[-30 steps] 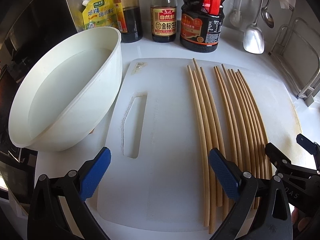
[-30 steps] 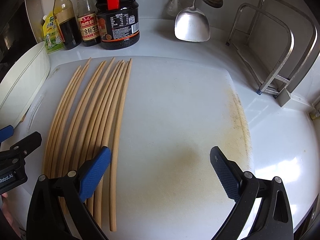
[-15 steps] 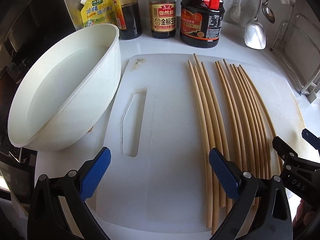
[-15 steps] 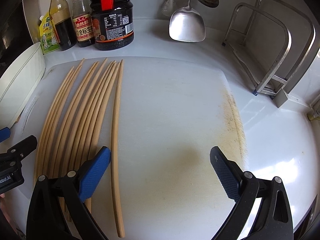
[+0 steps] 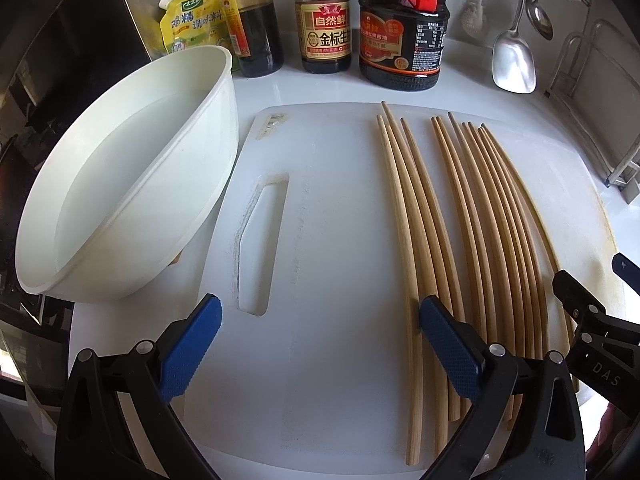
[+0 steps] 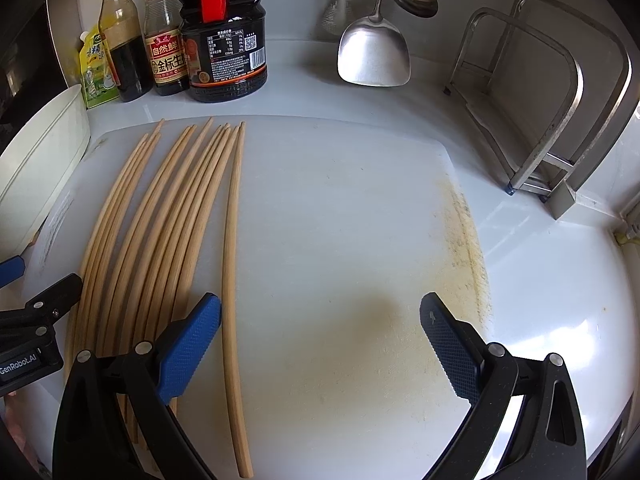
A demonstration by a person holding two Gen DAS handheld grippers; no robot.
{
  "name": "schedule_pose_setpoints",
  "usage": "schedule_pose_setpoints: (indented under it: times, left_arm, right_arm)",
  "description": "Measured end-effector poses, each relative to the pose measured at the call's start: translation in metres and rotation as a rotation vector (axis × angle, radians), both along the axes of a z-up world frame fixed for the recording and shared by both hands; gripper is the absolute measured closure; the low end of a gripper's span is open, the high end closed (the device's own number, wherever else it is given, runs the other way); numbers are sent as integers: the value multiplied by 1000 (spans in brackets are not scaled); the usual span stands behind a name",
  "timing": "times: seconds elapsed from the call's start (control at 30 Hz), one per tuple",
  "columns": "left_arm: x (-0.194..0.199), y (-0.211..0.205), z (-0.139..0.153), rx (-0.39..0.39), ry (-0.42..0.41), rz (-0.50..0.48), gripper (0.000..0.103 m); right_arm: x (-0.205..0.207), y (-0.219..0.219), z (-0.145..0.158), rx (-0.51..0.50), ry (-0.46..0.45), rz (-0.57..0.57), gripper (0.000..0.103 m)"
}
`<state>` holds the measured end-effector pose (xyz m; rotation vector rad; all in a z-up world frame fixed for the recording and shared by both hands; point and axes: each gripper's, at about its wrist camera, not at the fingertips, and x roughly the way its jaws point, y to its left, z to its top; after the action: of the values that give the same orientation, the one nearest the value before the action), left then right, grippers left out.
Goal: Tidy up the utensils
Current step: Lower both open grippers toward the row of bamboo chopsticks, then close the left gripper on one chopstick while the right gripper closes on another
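both claws are wide open and hold nothing. the right claw (image 6: 320, 344) should close gently around the lone chopstick (image 6: 231, 280) on the cutting board (image 6: 340, 208), keeping the other chopsticks (image 6: 160, 232) still.

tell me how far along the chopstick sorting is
Done: the chopsticks lie side by side on the cutting board, one chopstick apart from the bundle. In hand: nothing; the right gripper is open with that chopstick by its left finger, the left gripper open over bare board. Left: picking up and putting away every stick.
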<state>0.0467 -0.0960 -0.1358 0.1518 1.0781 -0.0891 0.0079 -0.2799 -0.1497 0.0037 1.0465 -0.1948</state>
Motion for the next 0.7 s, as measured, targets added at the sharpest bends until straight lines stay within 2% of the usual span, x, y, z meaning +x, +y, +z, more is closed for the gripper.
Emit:
schedule_pose_setpoints:
  times: [0.17,0.47,0.53,0.63,0.7]
  left_arm:
    - [6,-3,-4,12,19,19,5]
    - [20,-5,-5,-12,18,48,7]
    - [20,-7,-5,-14,14,39,11]
    - [18,-11,-3,-23,-3,10,24]
    - [17,-16,-1,-29,-11,-12,39]
  right_arm:
    - [4,1,0,-21,-21,13,9]
    - [15,7,0,-36,-54,63,9]
    - [15,9,-1,-40,-59,78,11]
    - [16,13,0,-33,-59,114,21]
    - [17,17,0,-21,-58,140,31]
